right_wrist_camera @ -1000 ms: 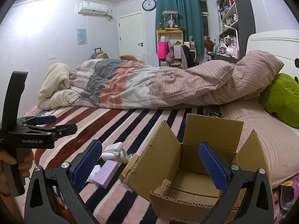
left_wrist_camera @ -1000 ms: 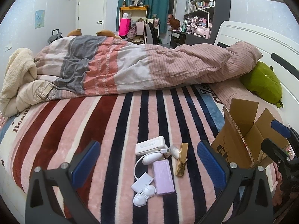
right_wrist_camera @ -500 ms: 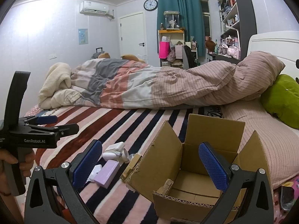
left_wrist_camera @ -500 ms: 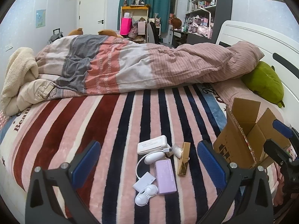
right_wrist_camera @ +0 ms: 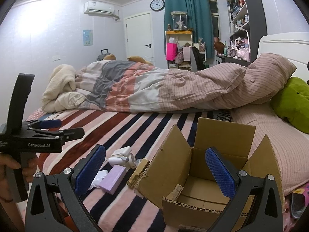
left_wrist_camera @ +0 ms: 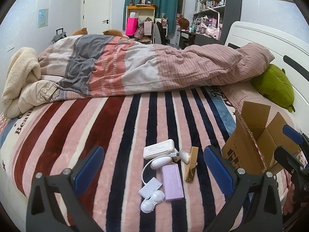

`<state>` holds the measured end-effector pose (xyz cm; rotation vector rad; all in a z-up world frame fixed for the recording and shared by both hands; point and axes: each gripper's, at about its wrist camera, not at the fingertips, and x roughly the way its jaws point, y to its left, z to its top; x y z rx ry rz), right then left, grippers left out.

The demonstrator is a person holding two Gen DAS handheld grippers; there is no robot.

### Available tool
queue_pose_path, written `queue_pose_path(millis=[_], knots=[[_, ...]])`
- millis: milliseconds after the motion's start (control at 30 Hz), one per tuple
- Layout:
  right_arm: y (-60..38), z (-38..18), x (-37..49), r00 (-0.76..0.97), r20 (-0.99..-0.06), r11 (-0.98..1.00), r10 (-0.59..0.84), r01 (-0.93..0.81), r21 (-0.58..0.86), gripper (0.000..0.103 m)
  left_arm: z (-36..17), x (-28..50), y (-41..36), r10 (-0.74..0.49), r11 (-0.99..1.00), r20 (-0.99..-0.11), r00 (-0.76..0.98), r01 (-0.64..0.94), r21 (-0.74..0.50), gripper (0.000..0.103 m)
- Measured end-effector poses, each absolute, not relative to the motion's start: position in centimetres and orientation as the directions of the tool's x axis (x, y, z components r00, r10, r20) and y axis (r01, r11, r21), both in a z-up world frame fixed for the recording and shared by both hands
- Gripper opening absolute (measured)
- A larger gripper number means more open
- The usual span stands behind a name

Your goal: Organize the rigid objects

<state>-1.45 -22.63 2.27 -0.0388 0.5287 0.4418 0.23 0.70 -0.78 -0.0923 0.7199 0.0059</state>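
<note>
A cluster of small rigid items lies on the striped blanket: a white box (left_wrist_camera: 158,151), a white oval device (left_wrist_camera: 160,162) with a cable, a purple box (left_wrist_camera: 172,182), a gold bar (left_wrist_camera: 191,163), a small white adapter (left_wrist_camera: 150,189) and a white earbud-like case (left_wrist_camera: 152,203). My left gripper (left_wrist_camera: 154,172) is open and empty, hovering just above and in front of them. An open, empty cardboard box (right_wrist_camera: 208,166) stands to their right; it also shows in the left wrist view (left_wrist_camera: 251,143). My right gripper (right_wrist_camera: 155,172) is open and empty in front of that box. The purple box (right_wrist_camera: 113,178) shows at its left.
A rumpled pink and grey duvet (left_wrist_camera: 144,71) lies across the far side of the bed. A green plush pillow (left_wrist_camera: 274,86) sits by the white headboard (left_wrist_camera: 270,44) at the right. A cream blanket (left_wrist_camera: 19,81) is bunched at the far left.
Both views have shifted only slightly; the items and the cardboard box sit a little differently in frame. Both grippers stay open and empty.
</note>
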Motion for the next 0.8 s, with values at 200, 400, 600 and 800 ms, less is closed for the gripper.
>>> queue_pose_path(millis=[200, 400, 600, 800], knots=[[-22.6, 2.3, -1.5, 0.77, -0.496, 0.904, 0.4, -0.42, 0.078, 0.103, -0.8, 0.2, 0.6, -0.026, 0.996, -0.658, 0.752, -0.037, -0.082, 0.103], [-22.3, 2.4, -1.8, 0.78, -0.488, 0.908, 0.391, -0.413, 0.067, 0.103, -0.9, 0.1, 1.0, -0.036, 0.995, -0.655, 0.755, -0.034, -0.093, 0.103], [-17.8, 2.7, -3.6, 0.794, -0.455, 0.882, 0.403, -0.47, -0.039, 0.086, -2.1, 0.0, 3.8, -0.045, 0.99, -0.649, 0.76, -0.051, -0.128, 0.103], [-10.9, -0.4, -3.2, 0.609, -0.551, 0.743, 0.571, -0.669, 0.032, 0.065, -5.2, 0.1, 8.0, 0.001, 0.986, -0.673, 0.74, -0.114, -0.124, 0.103]])
